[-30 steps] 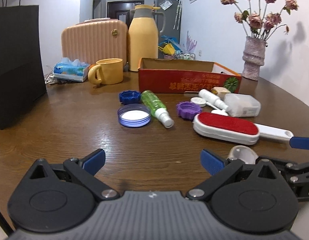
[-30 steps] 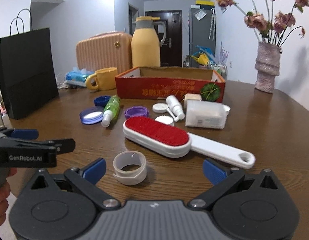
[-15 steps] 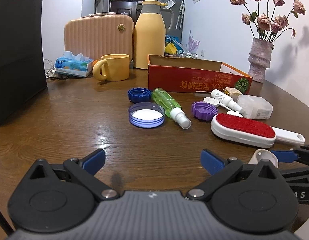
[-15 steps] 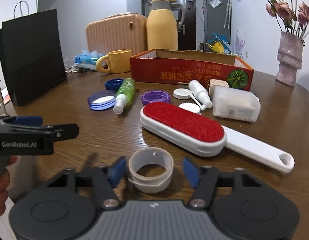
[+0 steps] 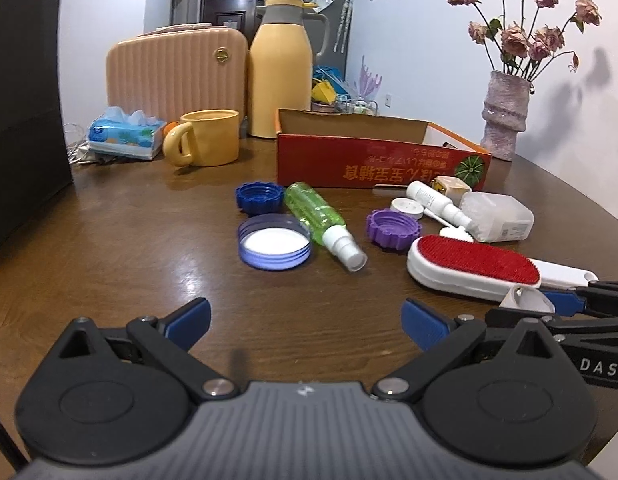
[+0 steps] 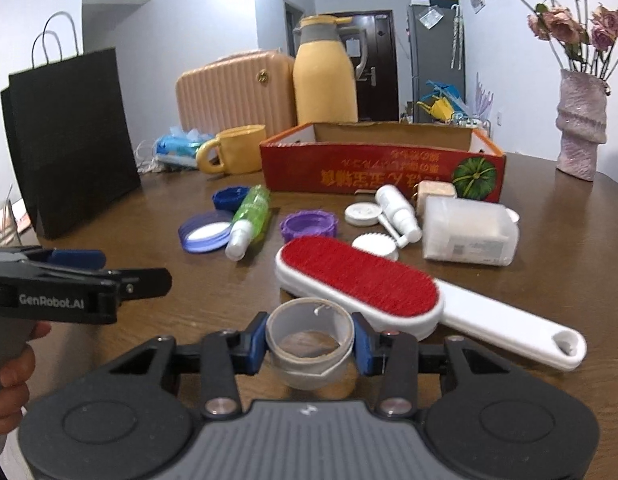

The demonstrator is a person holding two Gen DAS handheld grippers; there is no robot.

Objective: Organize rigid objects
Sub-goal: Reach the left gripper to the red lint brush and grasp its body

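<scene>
On the wooden bench (image 6: 549, 240), the right hand-held gripper (image 6: 310, 338), jaws just closing, clamps a translucent tape ring (image 6: 310, 336) just in front of the red lint brush (image 6: 361, 280); the left hand-held gripper (image 5: 305, 316) hangs open nearby.

"GenRobot.AI" in pale letters is showing on the side of the left gripper (image 6: 79, 258), seen from the right wrist cam. "DAS" is reading on the black body of the right gripper (image 5: 565, 304) at the right edge of the left wrist cam; rest of the word is running out of frame. The red cardboard box (image 6: 383, 172) is carrying yellow Chinese chars on its front wall, upside down, beside a green melon pic; too small to read. The clear plastic box (image 6: 467, 230) is bearing a white label w/ print, illegible.
</scene>
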